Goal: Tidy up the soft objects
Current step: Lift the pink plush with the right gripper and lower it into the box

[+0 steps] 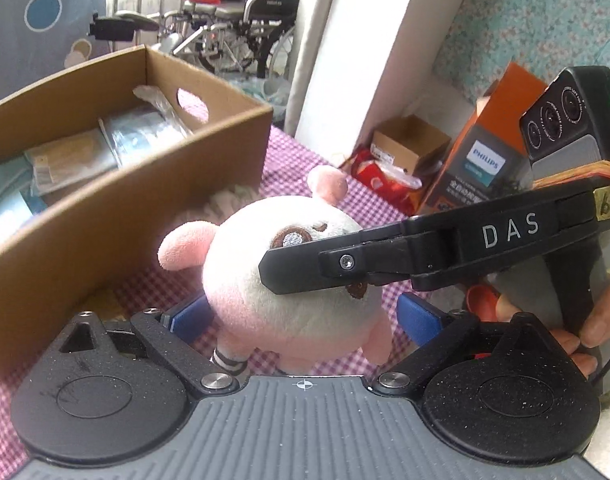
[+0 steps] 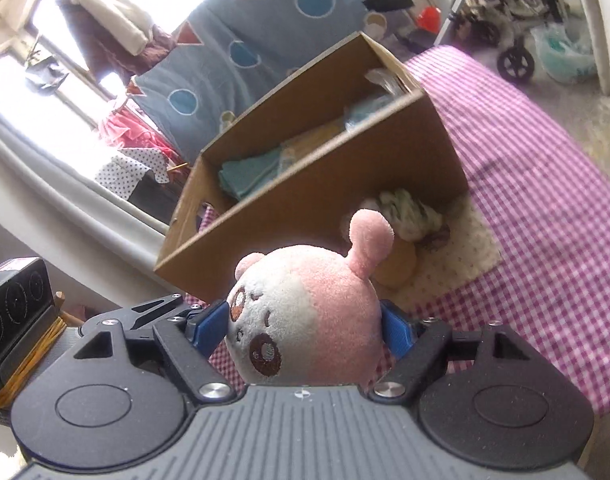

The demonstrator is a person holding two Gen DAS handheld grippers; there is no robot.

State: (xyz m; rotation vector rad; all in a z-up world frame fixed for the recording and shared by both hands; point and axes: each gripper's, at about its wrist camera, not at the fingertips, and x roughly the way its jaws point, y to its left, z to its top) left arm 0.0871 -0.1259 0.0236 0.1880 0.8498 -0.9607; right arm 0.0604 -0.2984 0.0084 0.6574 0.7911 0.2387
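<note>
On the pink-checked cloth [image 2: 537, 168], which covers the desk, a long cardboard box [image 2: 329, 196] stands open at the top; I take it as the landmark. Inside the box lie folded soft things: a teal cloth [image 2: 245, 172] towards its near end, and pale packets in clear wrap [image 1: 145, 136] towards its far end. An oval hand-hole [image 1: 193, 105] is cut in that far end wall. Behind the box hangs a blue fabric with circles and triangles [image 2: 241, 52], and past the far end of the box a wheelchair [image 1: 241, 20] stands on the floor. Against the box's near long wall, on the cloth, lies a cream dotted cloth [image 2: 457, 256] with a knotted pale bundle [image 2: 409, 216] and a yellowish soft thing [image 2: 401, 264] on it.

In front of that same wall of the box is the pink-and-white plush toy [image 2: 305, 316], round, with brown eye patches and two small pink ears. The right gripper [image 2: 305, 330] holds it: its blue fingers [image 2: 211, 326] press on either side of the toy's head, one on the white face and one on the pink back. Seen from the left wrist, that gripper reaches in from the right and its black arm crosses the toy's face. The left gripper [image 1: 301, 316] has its blue fingers [image 1: 415, 316] spread wide on either side of the toy's body, clear of the plush. To the right of the toy, away from the box, stands an orange Philips carton [image 1: 481, 152].
</note>
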